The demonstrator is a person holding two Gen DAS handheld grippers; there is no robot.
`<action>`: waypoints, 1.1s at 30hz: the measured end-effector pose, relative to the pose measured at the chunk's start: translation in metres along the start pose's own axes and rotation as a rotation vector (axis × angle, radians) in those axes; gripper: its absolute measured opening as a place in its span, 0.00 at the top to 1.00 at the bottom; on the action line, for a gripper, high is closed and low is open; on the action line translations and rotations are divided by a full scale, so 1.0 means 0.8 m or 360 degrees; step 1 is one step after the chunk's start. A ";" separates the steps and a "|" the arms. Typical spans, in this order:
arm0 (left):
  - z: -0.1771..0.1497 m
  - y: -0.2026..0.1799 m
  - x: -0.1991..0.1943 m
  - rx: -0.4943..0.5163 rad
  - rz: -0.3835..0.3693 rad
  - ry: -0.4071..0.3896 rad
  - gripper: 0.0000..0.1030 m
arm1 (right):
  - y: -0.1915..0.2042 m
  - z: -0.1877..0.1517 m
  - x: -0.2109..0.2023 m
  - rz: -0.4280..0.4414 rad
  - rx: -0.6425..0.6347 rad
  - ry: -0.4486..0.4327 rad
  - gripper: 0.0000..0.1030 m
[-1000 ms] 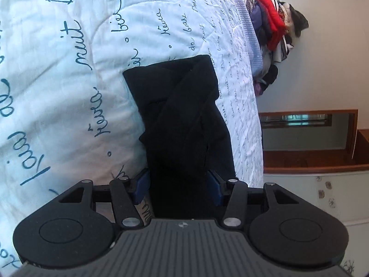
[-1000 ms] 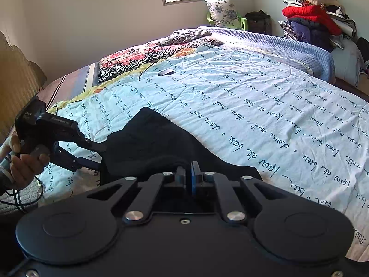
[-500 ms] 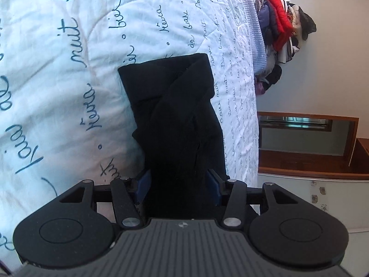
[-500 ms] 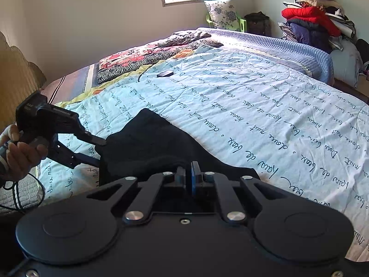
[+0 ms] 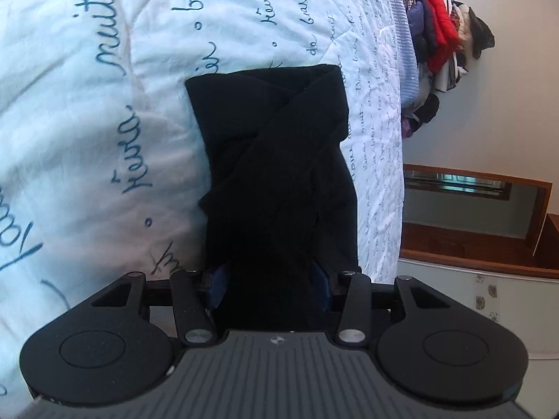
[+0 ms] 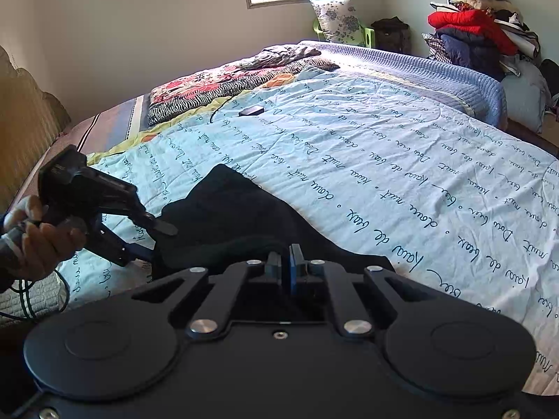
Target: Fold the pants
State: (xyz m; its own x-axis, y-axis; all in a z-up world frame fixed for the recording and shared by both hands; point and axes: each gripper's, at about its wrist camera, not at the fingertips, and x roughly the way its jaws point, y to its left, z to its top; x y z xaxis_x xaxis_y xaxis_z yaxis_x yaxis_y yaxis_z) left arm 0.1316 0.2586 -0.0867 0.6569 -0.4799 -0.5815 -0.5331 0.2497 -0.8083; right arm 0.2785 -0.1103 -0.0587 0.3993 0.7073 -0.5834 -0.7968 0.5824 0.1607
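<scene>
Your left gripper [image 5: 267, 286] straddles the near end of the black pants [image 5: 279, 160], which lie folded in a thick bundle on the pale lettered quilt [image 5: 104, 122] near its edge; its jaws have just been closing a little, and the blue pads sit at the cloth's sides, though you cannot tell whether they press it yet. Your right gripper [image 6: 290, 266] is pinched fully together at the bundle's other side, perhaps on a thin fold, hidden by its own body. If you lift now with only the outer layers caught, the inner folds may slide out and the bundle open. Pulling unevenly could also drag it off the quilt's edge.
</scene>
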 end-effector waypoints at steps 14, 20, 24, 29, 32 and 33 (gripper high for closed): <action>0.035 -0.081 -0.044 0.0573 0.0206 -0.0190 0.90 | 0.049 -0.012 -0.007 -0.0158 -0.0196 -0.0001 0.94; 0.058 -0.049 -0.025 0.0675 0.0462 -0.0102 0.89 | 0.122 -0.071 0.035 -0.0181 -0.0382 0.0159 0.94; 0.050 -0.033 -0.036 0.0704 0.0414 -0.0111 0.88 | 0.129 -0.099 0.050 -0.0158 -0.0319 0.0234 0.94; 0.051 -0.026 -0.023 0.0786 0.0444 -0.0092 0.80 | 0.117 -0.113 0.055 -0.0151 -0.0161 0.0250 0.91; 0.049 -0.030 -0.048 0.0770 0.0376 -0.0077 0.74 | 0.116 -0.113 0.044 -0.0147 -0.0059 0.0189 0.83; 0.047 -0.035 -0.059 0.0805 0.0395 -0.0105 0.73 | 0.114 -0.111 0.030 -0.0125 -0.0004 0.0138 0.73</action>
State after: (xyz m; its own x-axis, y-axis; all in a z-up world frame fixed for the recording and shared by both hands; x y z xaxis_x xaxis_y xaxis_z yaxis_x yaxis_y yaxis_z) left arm 0.1356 0.3054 -0.0403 0.5849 -0.3060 -0.7511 -0.3648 0.7278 -0.5806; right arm 0.1751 -0.0756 -0.1287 0.4199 0.6221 -0.6609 -0.7659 0.6335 0.1097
